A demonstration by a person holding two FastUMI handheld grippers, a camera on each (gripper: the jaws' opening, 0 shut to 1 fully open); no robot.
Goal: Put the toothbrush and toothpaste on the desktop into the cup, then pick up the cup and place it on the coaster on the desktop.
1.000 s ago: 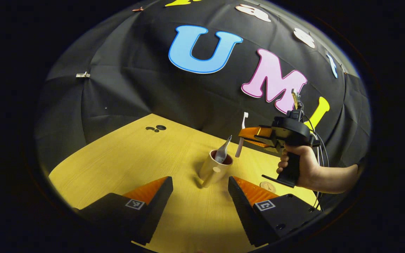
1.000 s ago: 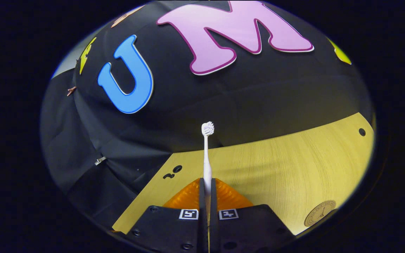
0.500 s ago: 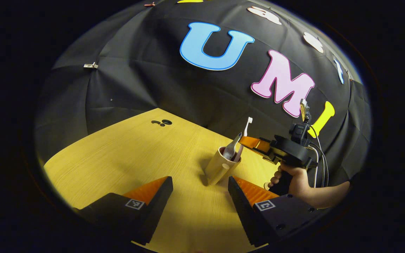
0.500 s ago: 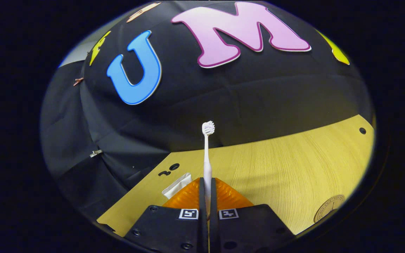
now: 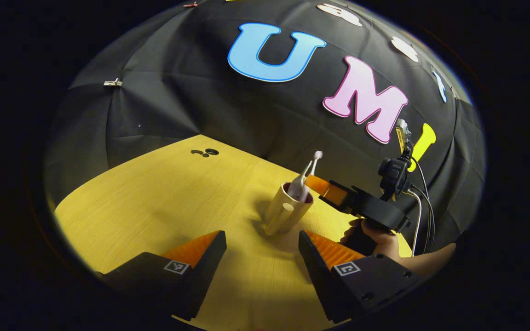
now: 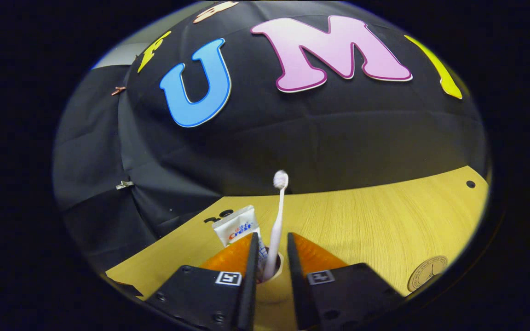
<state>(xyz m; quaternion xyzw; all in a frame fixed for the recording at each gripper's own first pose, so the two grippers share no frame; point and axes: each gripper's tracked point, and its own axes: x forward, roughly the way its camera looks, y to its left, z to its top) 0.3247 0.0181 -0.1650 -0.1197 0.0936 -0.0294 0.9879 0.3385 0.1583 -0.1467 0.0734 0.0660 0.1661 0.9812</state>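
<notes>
Toothbrush (image 6: 276,232) and toothpaste (image 6: 239,228) stand in the cup (image 5: 287,209) on the desktop (image 5: 164,202). Right gripper (image 6: 269,257) sits parted just above the cup's rim, fingers either side of the brush without gripping it. Left gripper (image 5: 260,255) hangs wide open and empty near the cup; the coaster (image 6: 427,274) lies well apart.

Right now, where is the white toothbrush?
The white toothbrush stands in the beige cup beside the toothpaste tube, between the right gripper's parted fingers.

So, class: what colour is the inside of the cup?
Dark reddish-brown inside the cup, clearest in the left gripper view.
</notes>
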